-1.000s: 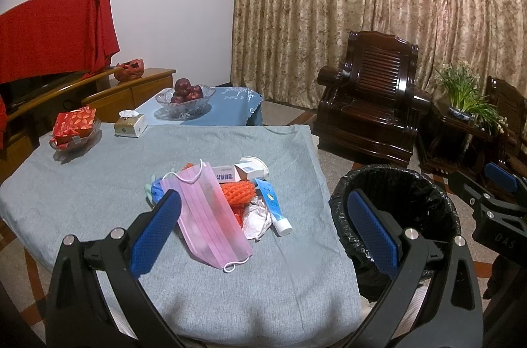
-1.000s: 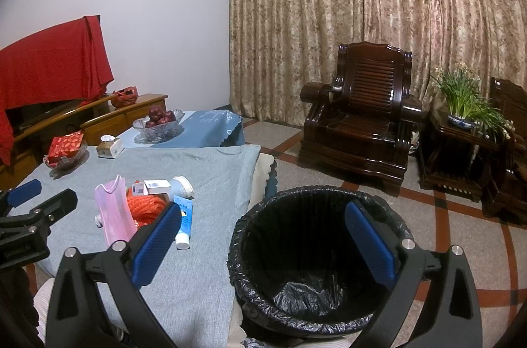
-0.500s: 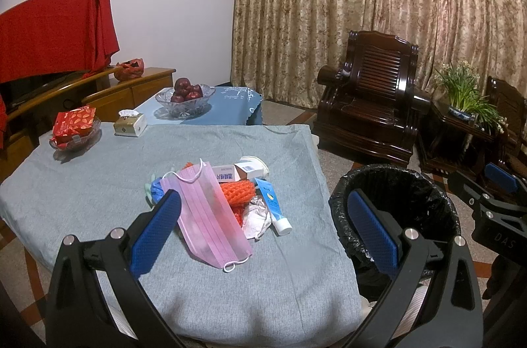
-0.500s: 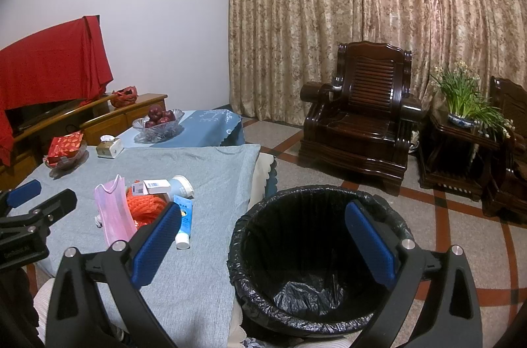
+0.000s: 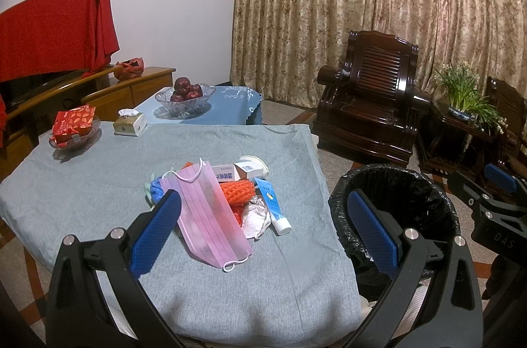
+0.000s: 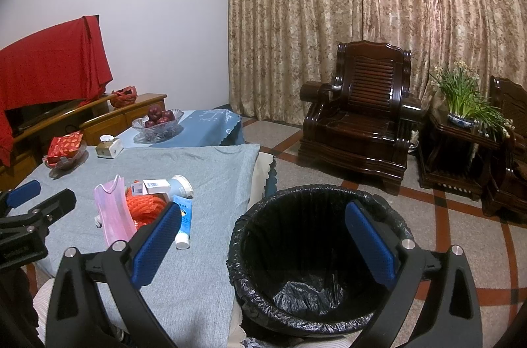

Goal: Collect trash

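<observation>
A trash pile lies mid-table on the grey cloth: a pink face mask (image 5: pixel 210 213) on top, orange foam netting (image 5: pixel 237 190), a blue-white tube (image 5: pixel 272 205), a small white box (image 5: pixel 227 174), crumpled paper (image 5: pixel 255 216) and a white cup (image 5: pixel 260 163). The pile also shows in the right wrist view, with the mask (image 6: pixel 113 211) and tube (image 6: pixel 183 221). A bin with a black liner (image 6: pixel 313 269) stands right of the table; it also shows in the left wrist view (image 5: pixel 395 200). My left gripper (image 5: pixel 263 231) is open and empty, just short of the pile. My right gripper (image 6: pixel 262 244) is open and empty above the bin's near rim.
At the table's far left are a glass dish with a red packet (image 5: pixel 74 125) and a tissue box (image 5: pixel 130 122). A fruit bowl (image 5: pixel 184 96) sits on a blue-covered table behind. A dark wooden armchair (image 5: pixel 369 94) and a plant stand (image 5: pixel 464 104) stand on the tiled floor.
</observation>
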The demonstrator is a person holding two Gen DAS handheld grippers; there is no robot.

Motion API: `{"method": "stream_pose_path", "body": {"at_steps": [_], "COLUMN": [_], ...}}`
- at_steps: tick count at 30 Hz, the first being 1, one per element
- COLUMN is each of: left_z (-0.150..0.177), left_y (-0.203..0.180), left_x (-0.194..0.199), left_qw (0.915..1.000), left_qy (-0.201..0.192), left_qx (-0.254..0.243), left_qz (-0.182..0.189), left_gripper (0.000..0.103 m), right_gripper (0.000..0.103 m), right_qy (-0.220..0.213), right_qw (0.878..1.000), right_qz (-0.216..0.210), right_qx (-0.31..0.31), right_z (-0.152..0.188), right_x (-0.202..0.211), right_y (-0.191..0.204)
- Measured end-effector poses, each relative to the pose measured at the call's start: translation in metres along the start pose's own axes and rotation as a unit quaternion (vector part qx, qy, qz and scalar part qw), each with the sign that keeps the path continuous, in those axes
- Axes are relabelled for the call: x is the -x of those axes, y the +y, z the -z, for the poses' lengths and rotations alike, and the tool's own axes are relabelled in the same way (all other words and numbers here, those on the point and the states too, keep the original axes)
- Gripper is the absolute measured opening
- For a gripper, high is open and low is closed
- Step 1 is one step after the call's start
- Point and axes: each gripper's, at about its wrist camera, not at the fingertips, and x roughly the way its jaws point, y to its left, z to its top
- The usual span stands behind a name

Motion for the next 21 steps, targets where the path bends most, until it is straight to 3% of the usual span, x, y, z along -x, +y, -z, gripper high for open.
{"method": "stream_pose_path", "body": {"at_steps": [19, 21], "left_z": [0.006, 0.023], "left_y": [0.003, 0.003], "left_x": [-0.003, -0.013], "left_qw": [1.0000, 0.9999], "left_qy": [0.006, 0.010], "left_qx": [0.003, 0.004], "left_qz": [0.001, -0.002], "left_gripper": [0.098, 0.098], "right_gripper": [0.097, 0.097], "right_qy": [0.012, 0.016], "right_qw": [1.000, 1.000], "right_qz": [-0.002, -0.005], "right_qx": [0.000, -0.001], "right_z": [0.016, 0.014], "right_x": [-0.014, -0.017], "right_y": [-0.007, -0.003]}}
